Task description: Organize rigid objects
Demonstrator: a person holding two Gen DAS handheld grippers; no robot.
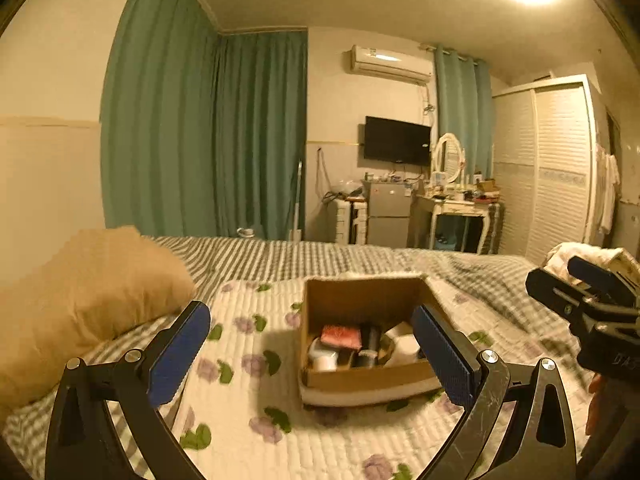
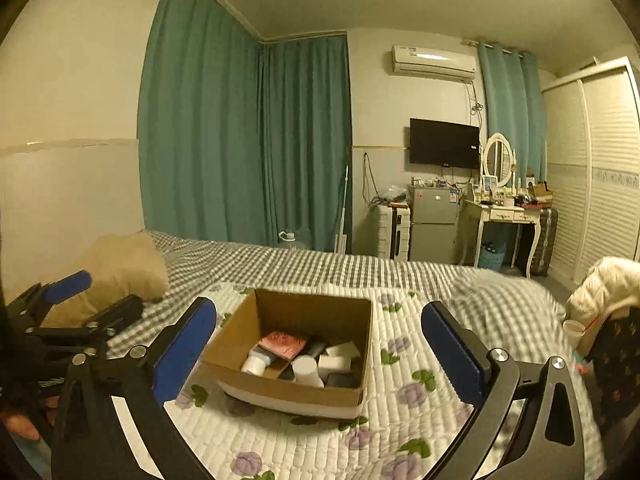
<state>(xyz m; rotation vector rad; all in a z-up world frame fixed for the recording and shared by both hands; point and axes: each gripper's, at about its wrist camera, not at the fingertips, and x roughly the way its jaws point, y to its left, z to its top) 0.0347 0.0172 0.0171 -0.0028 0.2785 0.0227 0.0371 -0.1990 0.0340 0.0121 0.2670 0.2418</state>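
An open cardboard box sits on a white floral quilt on the bed. It holds several small items: a pink packet, white jars and tubes, dark bottles. My left gripper is open and empty, held above the quilt just in front of the box. My right gripper is also open and empty, in front of the same box, with the pink packet inside. The right gripper shows at the right edge of the left wrist view; the left gripper shows at the left edge of the right wrist view.
A tan pillow lies on the bed to the left of the box. A grey checked bedspread lies behind. White clothing is piled at the right. A fridge, dressing table and wardrobe stand at the far wall.
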